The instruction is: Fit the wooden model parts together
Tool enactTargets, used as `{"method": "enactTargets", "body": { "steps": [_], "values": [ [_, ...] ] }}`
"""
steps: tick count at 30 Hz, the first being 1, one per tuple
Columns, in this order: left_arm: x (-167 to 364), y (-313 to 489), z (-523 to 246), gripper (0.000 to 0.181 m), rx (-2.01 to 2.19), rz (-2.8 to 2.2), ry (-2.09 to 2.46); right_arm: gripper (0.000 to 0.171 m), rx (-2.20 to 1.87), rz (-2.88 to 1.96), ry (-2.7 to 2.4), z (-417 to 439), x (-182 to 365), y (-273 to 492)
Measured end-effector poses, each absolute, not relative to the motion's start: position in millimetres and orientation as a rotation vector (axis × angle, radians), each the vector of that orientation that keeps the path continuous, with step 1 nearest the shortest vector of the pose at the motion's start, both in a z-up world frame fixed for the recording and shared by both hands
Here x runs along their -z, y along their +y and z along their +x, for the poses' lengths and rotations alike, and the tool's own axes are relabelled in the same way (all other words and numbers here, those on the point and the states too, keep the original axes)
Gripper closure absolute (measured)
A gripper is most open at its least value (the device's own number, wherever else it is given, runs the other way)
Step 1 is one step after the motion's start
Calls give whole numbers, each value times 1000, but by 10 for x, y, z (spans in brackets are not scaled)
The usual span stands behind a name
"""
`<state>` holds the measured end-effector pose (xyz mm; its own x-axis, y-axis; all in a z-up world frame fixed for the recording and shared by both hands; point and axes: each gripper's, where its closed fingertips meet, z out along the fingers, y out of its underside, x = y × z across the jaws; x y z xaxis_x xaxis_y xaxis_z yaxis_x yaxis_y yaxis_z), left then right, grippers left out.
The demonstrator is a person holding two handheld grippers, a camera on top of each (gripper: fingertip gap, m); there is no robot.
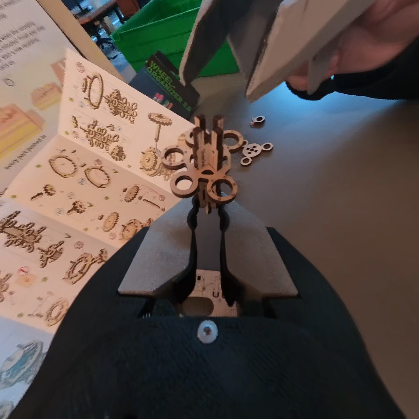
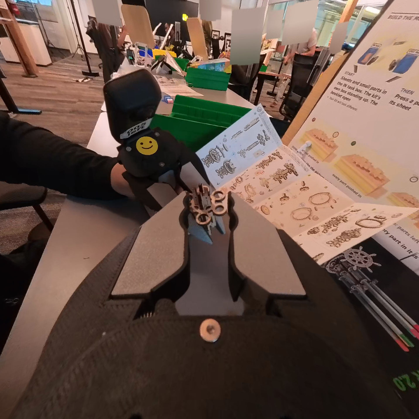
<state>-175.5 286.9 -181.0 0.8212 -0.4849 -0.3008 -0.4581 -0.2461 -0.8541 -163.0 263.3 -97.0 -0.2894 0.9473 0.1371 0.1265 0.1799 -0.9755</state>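
Left gripper point(image 1: 207, 204): its two grey fingers are drawn in close and pinch the lower end of the model; only a narrow gap shows between them further back. From the right wrist view it point(image 2: 205, 229) comes in from the left, black-bodied with a yellow smiley sticker point(image 2: 146, 145), held by a hand point(image 2: 119, 179) in a dark sleeve.

Model point(image 1: 201, 163): a small wooden assembly, a slotted core standing upright with flat ring-shaped lobes fanning out around it. It is lifted clear of the table, held at its base by the left fingers. In the right wrist view it point(image 2: 207, 205) sits in the gap between the right fingertips.

Right gripper point(image 2: 207, 201): fingers parted wide, one on each side of the model; whether either touches it I cannot tell. In the left wrist view it point(image 1: 226, 74) hangs above, blurred, with a hand point(image 1: 353, 45) behind it.

Loose parts: a flat three-ringed piece point(image 1: 256, 150) lies on the grey table point(image 1: 328, 181) just right of the model; a tiny ring point(image 1: 258, 119) lies beyond it.

Booklet point(image 1: 90, 172): folded open on the left of the table, pages of assembly drawings.

Board point(image 2: 367, 108): an upright instruction board behind the booklet.

Bins point(image 2: 199, 122): green, at the far side of the table.

Kit box point(image 1: 167, 95): dark, beside the booklet's far edge.
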Motion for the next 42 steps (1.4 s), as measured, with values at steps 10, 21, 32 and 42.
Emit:
{"method": "enactTargets", "body": {
  "steps": [10, 21, 32, 42],
  "values": [
    [1904, 2862, -1695, 169, 36, -1910, 748, 135, -1124, -1059, -1651, -1699, 1111, 2597],
    [2042, 2875, -1662, 168, 14, -1974, 783, 134, -1119, -1092, -1704, -1743, 1251, 2544],
    [2211, 2862, -1621, 153, 15, -2093, 785, 157, -959, -1242, -1815, -1759, 1641, 2757],
    [2053, 2952, -2031, 132, 49, -2105, 488, 126, -644, -1299, -1563, -1692, 1426, 3271]
  ]
}}
